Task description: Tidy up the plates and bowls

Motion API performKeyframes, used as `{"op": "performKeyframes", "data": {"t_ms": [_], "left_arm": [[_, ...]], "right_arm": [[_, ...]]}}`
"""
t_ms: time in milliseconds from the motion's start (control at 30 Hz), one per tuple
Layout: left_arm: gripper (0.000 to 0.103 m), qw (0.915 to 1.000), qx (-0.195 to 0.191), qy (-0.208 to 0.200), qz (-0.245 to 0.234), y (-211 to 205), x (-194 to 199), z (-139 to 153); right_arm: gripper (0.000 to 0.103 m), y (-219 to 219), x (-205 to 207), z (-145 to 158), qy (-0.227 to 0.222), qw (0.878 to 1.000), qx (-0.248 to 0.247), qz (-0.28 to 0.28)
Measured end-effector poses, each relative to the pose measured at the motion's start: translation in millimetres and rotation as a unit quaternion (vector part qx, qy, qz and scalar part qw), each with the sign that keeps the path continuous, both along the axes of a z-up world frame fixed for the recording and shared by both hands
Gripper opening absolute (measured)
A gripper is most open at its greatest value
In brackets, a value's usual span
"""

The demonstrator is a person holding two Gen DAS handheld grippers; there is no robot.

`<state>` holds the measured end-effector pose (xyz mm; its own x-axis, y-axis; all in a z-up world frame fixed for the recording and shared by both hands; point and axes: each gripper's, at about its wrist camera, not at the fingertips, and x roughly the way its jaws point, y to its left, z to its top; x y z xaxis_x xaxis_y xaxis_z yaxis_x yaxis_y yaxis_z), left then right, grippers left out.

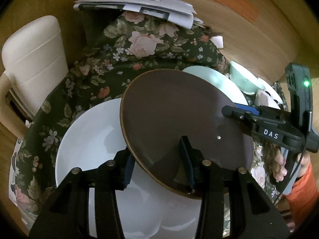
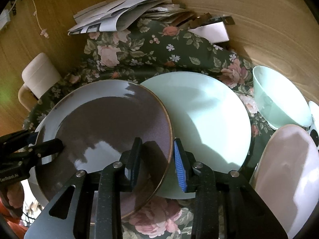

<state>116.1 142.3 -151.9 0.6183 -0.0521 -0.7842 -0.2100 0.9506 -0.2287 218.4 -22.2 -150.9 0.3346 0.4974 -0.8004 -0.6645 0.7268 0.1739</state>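
A brown plate (image 1: 175, 115) is held tilted above a large white plate (image 1: 89, 139). My left gripper (image 1: 157, 165) straddles the brown plate's near rim, one finger under it and one on top. My right gripper (image 2: 159, 159) straddles the opposite rim of the brown plate (image 2: 111, 123), with a visible gap between the blue pad and the edge. A mint green plate (image 2: 209, 119) lies on the table to its right. A mint bowl (image 2: 279, 99) and a pinkish-white dish (image 2: 289, 169) sit further right.
The table carries a dark floral cloth (image 1: 119, 59). A stack of papers (image 1: 135, 6) lies at the far edge by the wooden wall. A cream chair (image 1: 31, 59) stands at the left. A white note (image 2: 211, 31) lies near the papers.
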Motion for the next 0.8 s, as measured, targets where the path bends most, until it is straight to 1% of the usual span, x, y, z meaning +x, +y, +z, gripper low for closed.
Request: {"op": "performKeyframes", "data": {"t_ms": [133, 233, 300, 467, 800], "left_arm": [[0.042, 0.9998, 0.003, -0.016, 0.009, 2.8, -2.8, 5.7], [0.042, 0.9995, 0.009, -0.027, 0.01, 3.3, -3.8, 9.2], [0.042, 0.9994, 0.016, -0.03, 0.01, 2.2, -4.2, 9.9], [0.042, 0.9988, 0.018, -0.043, 0.013, 1.6, -7.9, 13.5], [0.042, 0.9971, 0.026, -0.072, 0.008, -7.8, -18.0, 29.1]], "right_arm": [[0.028, -0.5, -1.5, -1.8, 0.009, 1.0, 0.013, -0.006], [0.028, -0.7, -4.1, 1.2, 0.007, 1.0, 0.021, -0.009], [0.028, -1.0, -6.6, 4.3, 0.0, 1.0, 0.021, -0.011], [0.028, -7.1, -13.2, 13.0, -0.012, 0.999, 0.026, -0.013], [0.028, -25.3, -32.3, 33.6, -0.039, 0.998, 0.041, -0.027]]}}
